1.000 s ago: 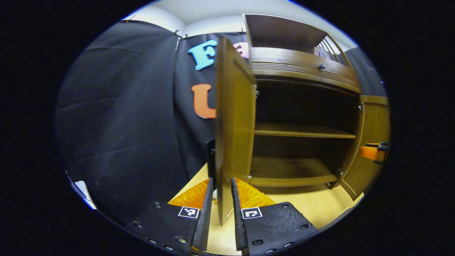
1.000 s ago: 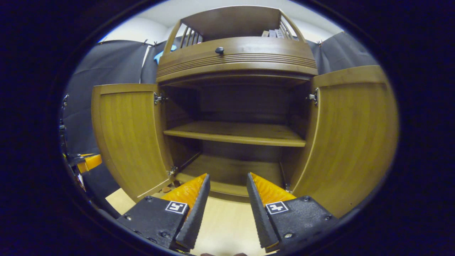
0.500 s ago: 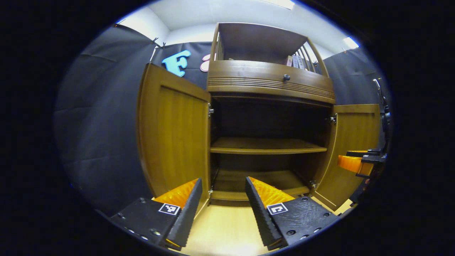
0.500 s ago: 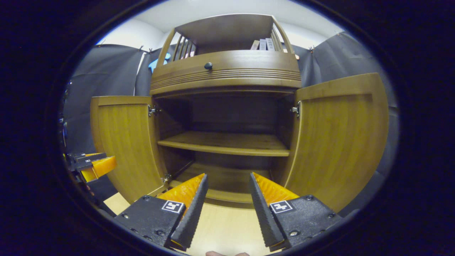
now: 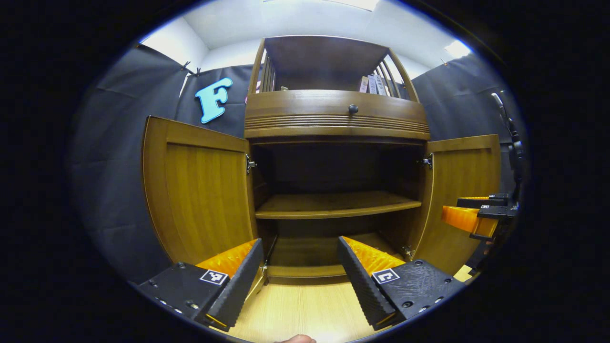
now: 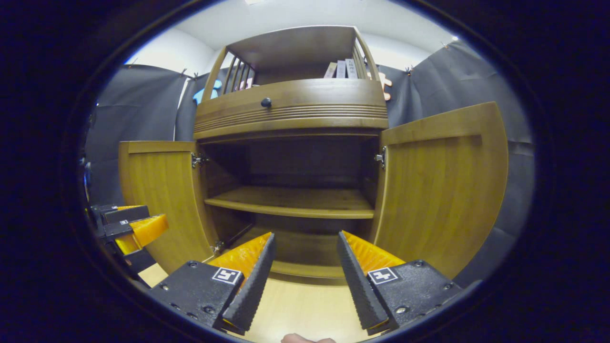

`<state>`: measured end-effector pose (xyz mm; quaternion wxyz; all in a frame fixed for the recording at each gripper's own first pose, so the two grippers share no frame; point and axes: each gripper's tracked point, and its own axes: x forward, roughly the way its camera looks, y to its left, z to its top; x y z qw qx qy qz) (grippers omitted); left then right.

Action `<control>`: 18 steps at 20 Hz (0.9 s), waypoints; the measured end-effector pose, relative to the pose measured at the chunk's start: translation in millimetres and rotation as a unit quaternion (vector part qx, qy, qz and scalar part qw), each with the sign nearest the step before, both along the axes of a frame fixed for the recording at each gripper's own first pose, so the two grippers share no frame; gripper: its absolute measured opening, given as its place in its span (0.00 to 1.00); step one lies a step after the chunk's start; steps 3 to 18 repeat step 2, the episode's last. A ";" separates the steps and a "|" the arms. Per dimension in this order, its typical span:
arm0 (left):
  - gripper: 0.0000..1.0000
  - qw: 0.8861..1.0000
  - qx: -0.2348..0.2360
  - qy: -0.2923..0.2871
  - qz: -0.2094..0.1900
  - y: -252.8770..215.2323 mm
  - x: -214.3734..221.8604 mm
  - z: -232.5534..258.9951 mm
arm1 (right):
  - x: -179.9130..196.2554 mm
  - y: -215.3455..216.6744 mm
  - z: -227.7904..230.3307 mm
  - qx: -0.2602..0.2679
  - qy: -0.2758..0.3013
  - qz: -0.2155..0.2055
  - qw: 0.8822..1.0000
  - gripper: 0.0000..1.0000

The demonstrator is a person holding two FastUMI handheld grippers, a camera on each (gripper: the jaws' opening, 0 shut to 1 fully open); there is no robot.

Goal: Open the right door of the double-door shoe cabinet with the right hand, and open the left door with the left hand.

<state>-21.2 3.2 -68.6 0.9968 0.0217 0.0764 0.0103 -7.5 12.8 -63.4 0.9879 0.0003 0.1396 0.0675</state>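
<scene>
- The shoe cabinet (image 5: 336,119) stood straight ahead against the black booth wall, on a pale wood floor (image 5: 305,312).
- Its left door (image 5: 198,188) was swung wide open to the left, and its right door (image 6: 441,188) was swung wide open to the right.
- Between the doors, a bare middle shelf (image 5: 336,205) crossed the dark inside, with the bottom board below it.
- Above the doors ran a curved drawer front with a small dark knob (image 5: 352,109), and on top was an open rack with a few books (image 6: 340,69) leaning at its right end.
- The left gripper (image 5: 300,264) hung in front of the cabinet's lower opening, its fingers released and spread apart, touching neither door.
- The right gripper (image 6: 305,259) hung just beside it to the right, near the floor, fingers likewise spread and grasping nothing.
- In the left gripper view, the right gripper showed at the far right, in front of the right door.
- In the right gripper view, the left gripper showed at the far left, low in front of the left door.
</scene>
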 end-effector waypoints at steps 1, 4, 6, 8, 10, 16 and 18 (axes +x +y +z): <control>0.94 1.000 -0.002 -0.002 0.000 -2.1 0.2 2.1 | 0.5 1.4 0.2 0.001 -0.002 0.003 1.000 0.82; 0.94 1.000 -0.004 -0.004 0.001 -3.4 0.0 3.4 | 1.5 2.1 0.9 0.001 -0.004 0.006 1.000 0.82; 0.94 1.000 -0.004 -0.004 0.001 -3.4 0.0 3.4 | 1.5 2.1 0.9 0.001 -0.004 0.006 1.000 0.82; 0.94 1.000 -0.004 -0.004 0.001 -3.4 0.0 3.4 | 1.5 2.1 0.9 0.001 -0.004 0.006 1.000 0.82; 0.94 1.000 -0.004 -0.004 0.001 -3.4 0.0 3.4 | 1.5 2.1 0.9 0.001 -0.004 0.006 1.000 0.82; 0.94 1.000 -0.004 -0.004 0.001 -3.4 0.0 3.4 | 1.5 2.1 0.9 0.001 -0.004 0.006 1.000 0.82; 0.94 1.000 -0.004 -0.004 0.001 -3.4 0.0 3.4 | 1.5 2.1 0.9 0.001 -0.004 0.006 1.000 0.82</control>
